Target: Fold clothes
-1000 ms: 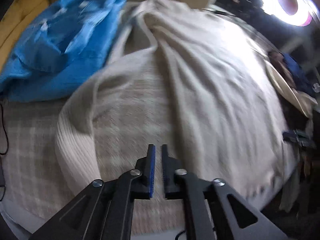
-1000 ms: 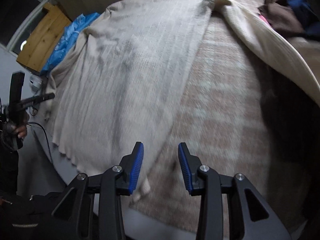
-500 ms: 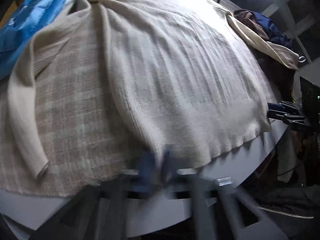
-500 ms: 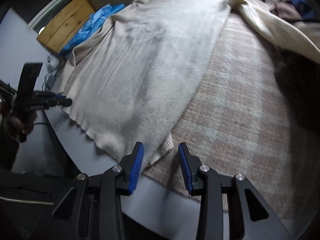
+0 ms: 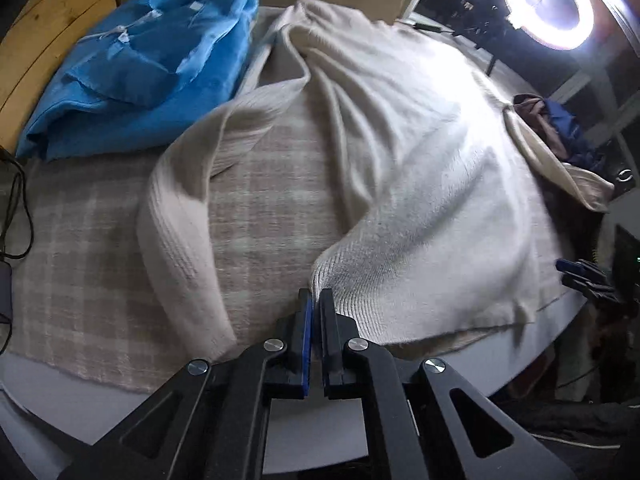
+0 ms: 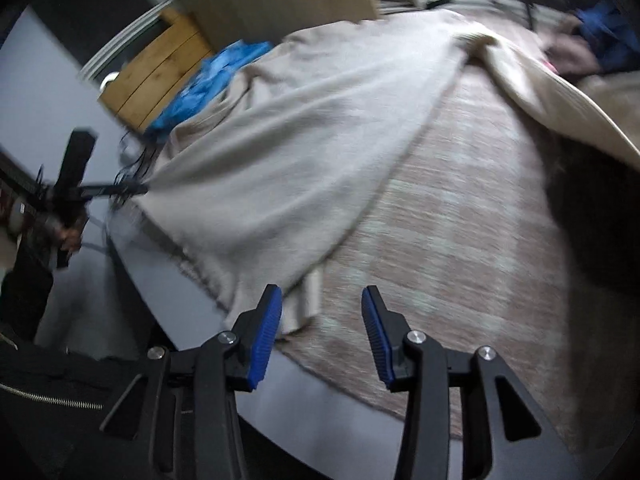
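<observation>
On the plaid blanket (image 5: 256,216) that covers the table lies the cream sweater (image 5: 420,152), spread wide with one sleeve (image 5: 180,248) curving off to the left. At the left gripper (image 5: 315,300), the fingers are pinched nearly together, and the sweater's ribbed hem corner rises in a peak that meets their tips, apparently clamped between them. The right gripper (image 6: 322,302) is wide apart and holds nothing; the sweater's other hem corner (image 6: 300,300) lies just beyond its left finger. A blue garment (image 5: 136,76) sits near the far left.
</observation>
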Available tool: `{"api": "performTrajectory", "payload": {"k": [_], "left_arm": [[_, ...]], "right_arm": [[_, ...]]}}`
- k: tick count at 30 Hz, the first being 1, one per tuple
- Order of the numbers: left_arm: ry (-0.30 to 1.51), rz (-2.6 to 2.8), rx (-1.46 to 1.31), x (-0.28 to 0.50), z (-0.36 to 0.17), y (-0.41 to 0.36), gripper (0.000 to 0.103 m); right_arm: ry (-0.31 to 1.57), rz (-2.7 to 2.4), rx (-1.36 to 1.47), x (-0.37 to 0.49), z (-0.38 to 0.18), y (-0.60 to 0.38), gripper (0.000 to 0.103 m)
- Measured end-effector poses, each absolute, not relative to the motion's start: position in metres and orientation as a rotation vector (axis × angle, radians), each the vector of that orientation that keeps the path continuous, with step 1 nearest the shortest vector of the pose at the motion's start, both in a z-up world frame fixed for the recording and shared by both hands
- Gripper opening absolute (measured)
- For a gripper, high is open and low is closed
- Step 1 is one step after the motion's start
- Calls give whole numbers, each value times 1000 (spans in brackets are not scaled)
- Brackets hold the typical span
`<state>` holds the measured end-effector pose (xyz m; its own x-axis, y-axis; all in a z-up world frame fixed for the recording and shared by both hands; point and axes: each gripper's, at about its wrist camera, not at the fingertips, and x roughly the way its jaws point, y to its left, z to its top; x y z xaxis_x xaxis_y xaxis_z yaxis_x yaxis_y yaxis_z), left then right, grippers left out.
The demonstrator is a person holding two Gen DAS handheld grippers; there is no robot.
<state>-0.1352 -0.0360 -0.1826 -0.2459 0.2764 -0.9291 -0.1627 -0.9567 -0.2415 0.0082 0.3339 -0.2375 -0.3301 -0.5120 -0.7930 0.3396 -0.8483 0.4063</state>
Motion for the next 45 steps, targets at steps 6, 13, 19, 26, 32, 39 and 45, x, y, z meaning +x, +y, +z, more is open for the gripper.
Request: {"api": "performTrajectory", "payload": {"k": [6,13,19,26,32,39,45], "left_arm": [[-151,2281,-1746,-153,-193,-47,3],[-132,2269,-1725,-155,-187,-40,3],[-152,2251,-1625,-146,-150,-32,3],[-83,2062,-1741,-133,-198,9,3],[-92,2006,-1821,-141,-231,15,3],[-79,2030,-1806,-150,-220,1,3],[-95,2114,-1714,-159,-185,-17,3]], "right_arm": [[26,-2135,1395,8,-241,302,41],[73,-2127,1392,5,-258,304,4],[-280,-2144,1378,16,-222,346,3],[-558,-2307,1522,55,-192,425,2],[-460,-2343,1606,50,-212,411,4],[-335,-2160,1526,4,-233,335,24],[-414,-2064,1530,-20,-264,312,4]]}}
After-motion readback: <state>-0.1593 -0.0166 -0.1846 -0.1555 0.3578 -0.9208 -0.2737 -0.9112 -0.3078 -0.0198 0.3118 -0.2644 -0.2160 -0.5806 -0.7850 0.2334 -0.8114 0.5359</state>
